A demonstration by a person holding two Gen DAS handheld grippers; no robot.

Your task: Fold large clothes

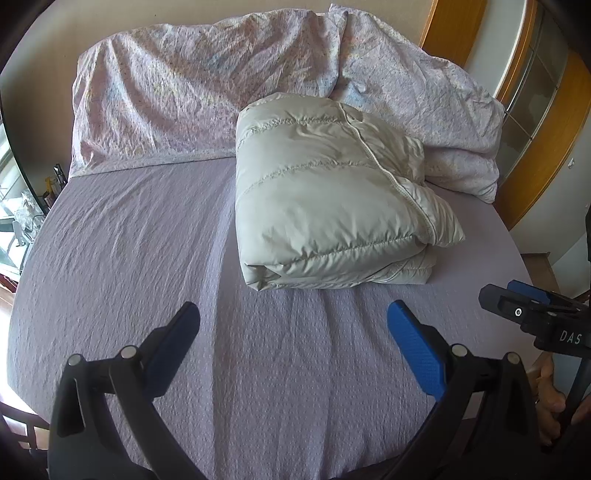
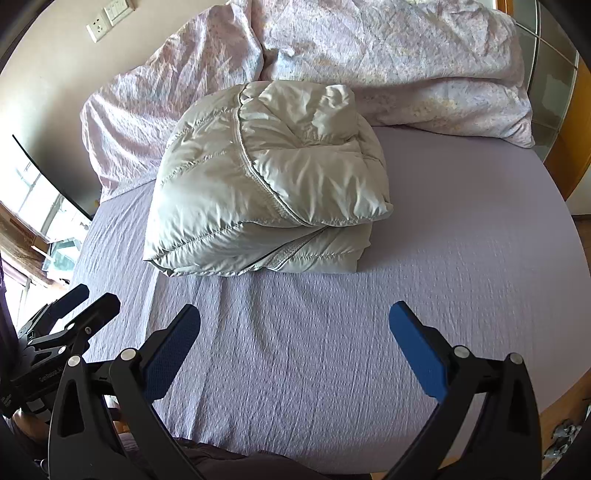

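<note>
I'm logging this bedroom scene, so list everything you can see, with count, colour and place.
Folded puffy quilted jacket: one, pale grey-beige, middle of the bed.
Rumpled floral duvet: one, pinkish-white, heaped along the bed's head.
Textured bed sheet: one, lilac, covering the mattress.
Wall socket and switch: two plates, white, beige wall, upper left.
Left gripper: one, black with blue pads, open above the sheet.
Right gripper: one, same colours, open.

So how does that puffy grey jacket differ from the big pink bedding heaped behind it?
The quilted pale grey puffer jacket is folded into a compact bundle; the pink patterned crumpled duvet lies loosely heaped. The jacket's fabric is plain, shiny and stitched in channels; the duvet's is matte and speckled. The jacket is far smaller. Both rest on the lilac textured bedsheet, untouched by either claw.
</note>
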